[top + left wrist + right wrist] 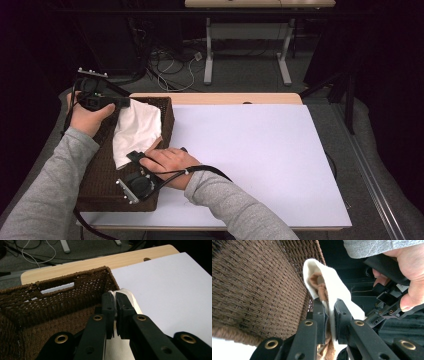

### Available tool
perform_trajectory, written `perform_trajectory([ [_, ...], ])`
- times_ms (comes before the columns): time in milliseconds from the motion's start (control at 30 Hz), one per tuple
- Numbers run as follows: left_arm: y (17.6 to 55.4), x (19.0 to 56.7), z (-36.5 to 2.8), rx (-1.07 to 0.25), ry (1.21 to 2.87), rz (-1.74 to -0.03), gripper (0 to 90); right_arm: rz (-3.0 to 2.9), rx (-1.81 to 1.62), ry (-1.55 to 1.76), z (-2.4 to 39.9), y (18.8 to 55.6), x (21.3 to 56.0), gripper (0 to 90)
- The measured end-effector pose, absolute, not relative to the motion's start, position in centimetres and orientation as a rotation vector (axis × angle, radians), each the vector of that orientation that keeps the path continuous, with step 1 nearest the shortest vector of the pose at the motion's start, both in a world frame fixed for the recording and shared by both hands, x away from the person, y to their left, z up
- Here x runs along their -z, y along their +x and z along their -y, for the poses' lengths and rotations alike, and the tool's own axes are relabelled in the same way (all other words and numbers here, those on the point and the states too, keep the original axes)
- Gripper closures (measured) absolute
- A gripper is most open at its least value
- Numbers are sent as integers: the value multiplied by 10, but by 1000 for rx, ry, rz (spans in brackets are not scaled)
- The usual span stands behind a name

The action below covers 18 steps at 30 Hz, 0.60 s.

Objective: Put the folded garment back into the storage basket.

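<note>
Dark room w/ cables on the grey floor [240, 70] and a second desk at the back; in front, a wooden tabletop [220, 98] covered by a white sheet [250, 160]. A brown wicker basket [102, 185] sits on the tabletop's left side, a handle slot cut in its far wall. A white cloth [134, 131] hangs stretched over the basket, between both claws. Left claw [115, 298], at the basket's far edge in the high view, is closed on the cloth's upper end: in the left gripper view the jaws stand nearly together w/ a strip of white fabric pinched between them, basket rim just beside. Right claw [329, 305], near the basket's right wall, is clamped on the cloth's lower end; the right gripper view shows white fabric w/ a tan inner side caught between the jaws, woven wall close on the left, the other hand and its gripper farther off. Both forearms wear grey sleeves [45, 190].
</note>
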<state>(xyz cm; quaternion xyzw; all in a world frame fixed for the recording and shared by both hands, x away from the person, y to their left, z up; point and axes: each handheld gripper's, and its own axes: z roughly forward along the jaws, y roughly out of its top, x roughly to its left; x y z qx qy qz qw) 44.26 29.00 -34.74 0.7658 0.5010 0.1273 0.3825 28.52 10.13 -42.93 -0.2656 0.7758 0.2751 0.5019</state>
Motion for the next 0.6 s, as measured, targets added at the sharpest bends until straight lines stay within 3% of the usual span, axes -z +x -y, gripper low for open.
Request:
perform_trajectory([
  [600,465,379,-304,-272,1959,-1369,857,-1933,-689,-629,-117,298,445,818],
])
